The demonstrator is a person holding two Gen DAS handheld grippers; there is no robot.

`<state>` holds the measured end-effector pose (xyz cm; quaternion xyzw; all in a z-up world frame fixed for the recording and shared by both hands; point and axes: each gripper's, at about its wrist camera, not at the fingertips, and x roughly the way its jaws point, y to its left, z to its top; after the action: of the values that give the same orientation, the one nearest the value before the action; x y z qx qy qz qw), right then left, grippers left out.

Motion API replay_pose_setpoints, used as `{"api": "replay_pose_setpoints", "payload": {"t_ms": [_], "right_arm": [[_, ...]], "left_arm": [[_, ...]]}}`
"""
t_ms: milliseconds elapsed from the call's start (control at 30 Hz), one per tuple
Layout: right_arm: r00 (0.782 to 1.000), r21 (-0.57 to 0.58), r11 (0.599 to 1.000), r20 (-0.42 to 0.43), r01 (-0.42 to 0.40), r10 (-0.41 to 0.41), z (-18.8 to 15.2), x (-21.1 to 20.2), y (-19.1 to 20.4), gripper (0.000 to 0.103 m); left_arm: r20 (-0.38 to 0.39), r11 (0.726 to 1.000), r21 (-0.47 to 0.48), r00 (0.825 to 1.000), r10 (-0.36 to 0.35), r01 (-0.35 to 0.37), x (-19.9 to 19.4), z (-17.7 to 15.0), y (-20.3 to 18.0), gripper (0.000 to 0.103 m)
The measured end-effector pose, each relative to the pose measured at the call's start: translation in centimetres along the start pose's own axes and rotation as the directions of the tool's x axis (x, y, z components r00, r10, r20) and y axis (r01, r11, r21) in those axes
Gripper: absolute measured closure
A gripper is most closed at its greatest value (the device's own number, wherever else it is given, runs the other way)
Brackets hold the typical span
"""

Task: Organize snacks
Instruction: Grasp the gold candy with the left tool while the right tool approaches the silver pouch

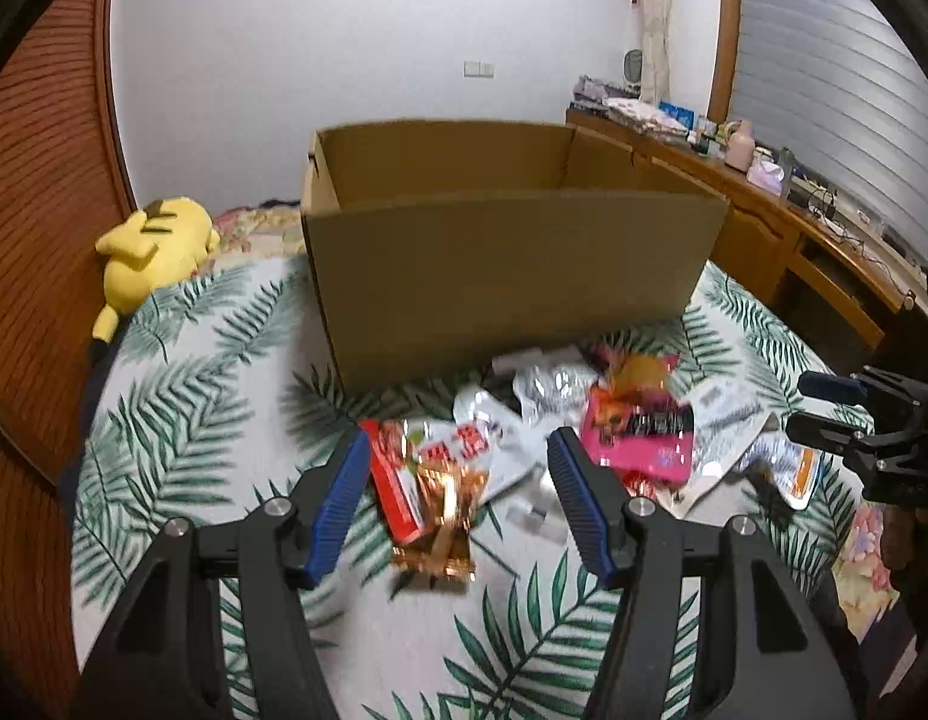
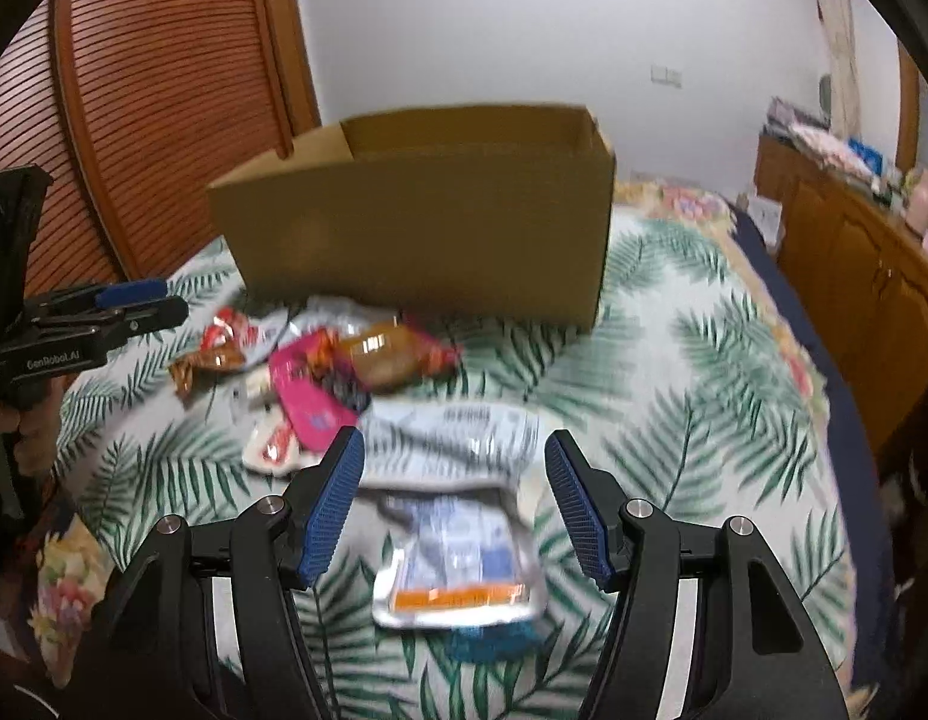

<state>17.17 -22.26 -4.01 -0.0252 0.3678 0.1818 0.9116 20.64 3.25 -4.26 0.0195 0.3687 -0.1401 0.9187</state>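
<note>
A heap of snack packets lies on the leaf-print bedspread (image 1: 182, 420) in front of an open cardboard box (image 1: 511, 264). My left gripper (image 1: 458, 444) is open above a red and gold packet (image 1: 428, 498), its blue pads apart on both sides without touching it. A pink packet (image 1: 637, 438) and silver pouches (image 1: 547, 387) lie just right of it. My right gripper (image 2: 455, 447) is open over a silver pouch with an orange stripe (image 2: 458, 564). The pink packet (image 2: 311, 405), a brown packet (image 2: 392, 354) and the cardboard box (image 2: 422, 228) lie beyond. The left gripper (image 2: 143, 300) shows at the left edge.
A yellow plush toy (image 1: 152, 246) lies at the bed's far left by a wooden slatted headboard (image 1: 38, 192). A cluttered wooden dresser (image 1: 811, 222) runs along the right wall. The right gripper (image 1: 823, 402) enters at the right edge. A hand (image 2: 14, 426) holds the left tool.
</note>
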Motion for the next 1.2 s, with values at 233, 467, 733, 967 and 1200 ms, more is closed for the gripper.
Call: {"api": "replay_pose_setpoints", "payload": {"t_ms": [233, 467, 733, 967, 1200], "right_arm": [[0.998, 0.002, 1.000, -0.064, 0.005, -0.005, -2.2, 1.5, 0.0, 0.039], [0.995, 0.006, 1.000, -0.098, -0.007, 0.008, -2.6, 2.9, -0.3, 0.036], [0.996, -0.027, 1.000, -0.090, 0.001, -0.003, -3.1, 3.5, 0.2, 0.031], [0.997, -0.066, 0.997, -0.069, 0.035, -0.039, -3.4, 3.6, 0.9, 0.030], [0.997, -0.073, 0.996, -0.058, 0.047, -0.051, -3.6, 3.6, 1.0, 0.030]], "left_arm": [[-0.090, 1.000, -0.004, 0.996, 0.002, -0.002, 2.1, -1.3, 0.1, 0.041], [-0.150, 1.000, 0.017, 0.989, 0.000, 0.003, 3.4, -2.0, -0.1, 0.041], [-0.194, 1.000, 0.026, 0.981, 0.017, -0.012, 4.8, -2.9, 0.2, 0.038], [-0.177, 0.999, 0.047, 0.984, 0.030, -0.023, 4.9, -3.2, -0.1, 0.031], [-0.190, 0.999, 0.044, 0.981, 0.038, -0.030, 4.9, -3.3, 0.0, 0.023]]}}
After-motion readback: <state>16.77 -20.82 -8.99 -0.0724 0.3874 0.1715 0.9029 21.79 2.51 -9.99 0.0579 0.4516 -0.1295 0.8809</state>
